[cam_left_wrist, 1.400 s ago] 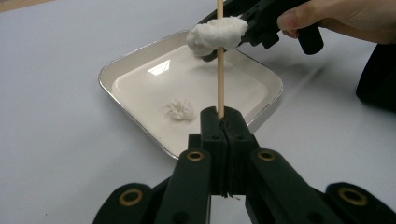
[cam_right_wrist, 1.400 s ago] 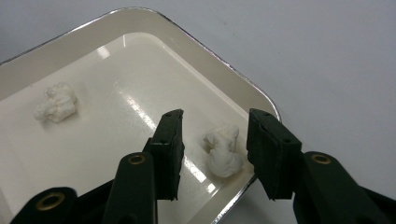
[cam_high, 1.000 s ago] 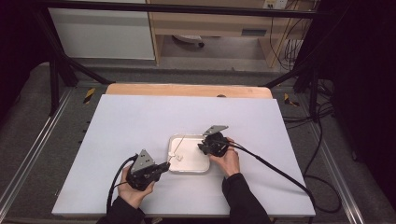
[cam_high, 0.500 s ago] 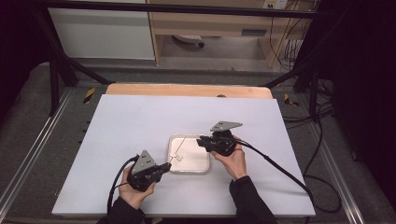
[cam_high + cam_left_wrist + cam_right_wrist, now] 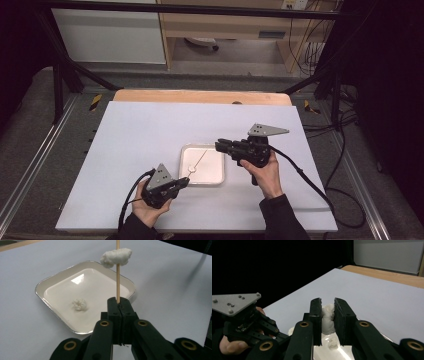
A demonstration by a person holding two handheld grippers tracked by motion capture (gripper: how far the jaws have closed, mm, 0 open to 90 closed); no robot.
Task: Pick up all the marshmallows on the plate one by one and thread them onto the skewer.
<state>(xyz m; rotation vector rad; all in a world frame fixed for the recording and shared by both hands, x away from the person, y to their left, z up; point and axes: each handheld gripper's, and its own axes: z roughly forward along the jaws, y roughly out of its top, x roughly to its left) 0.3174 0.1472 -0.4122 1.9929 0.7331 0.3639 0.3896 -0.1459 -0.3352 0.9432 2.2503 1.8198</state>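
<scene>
High view: one white square tray (image 5: 214, 177) lies on the white tabletop (image 5: 150, 130). The left gripper (image 5: 183, 182) sits at the tray's near left corner, its jaws fully closed on one thin wooden skewer (image 5: 199, 160) that slants out over the tray. The right gripper (image 5: 220, 145) is held above the tray's far right corner, clear of it.

Left gripper view: the jaws are pressed together on the skewer's (image 5: 117, 277) lower end, the stick rising upright from them. One white lump (image 5: 116, 257) is threaded on it well above the jaws. One smaller white crumb (image 5: 79, 304) lies loose on the tray's (image 5: 42, 286) floor.

Right gripper view: the jaws stand a little apart, clamped on one white soft piece (image 5: 327, 318) that fills the gap between them. One crumb (image 5: 333, 343) shows below on the tray.

Count: one skewer, one tray, three white pieces.

Handling, as judged: the pieces look light, soft, crumbly and easily crushed; grip gently across the middle. The skewer is stiff but thin and could snap; hold it near its base.
</scene>
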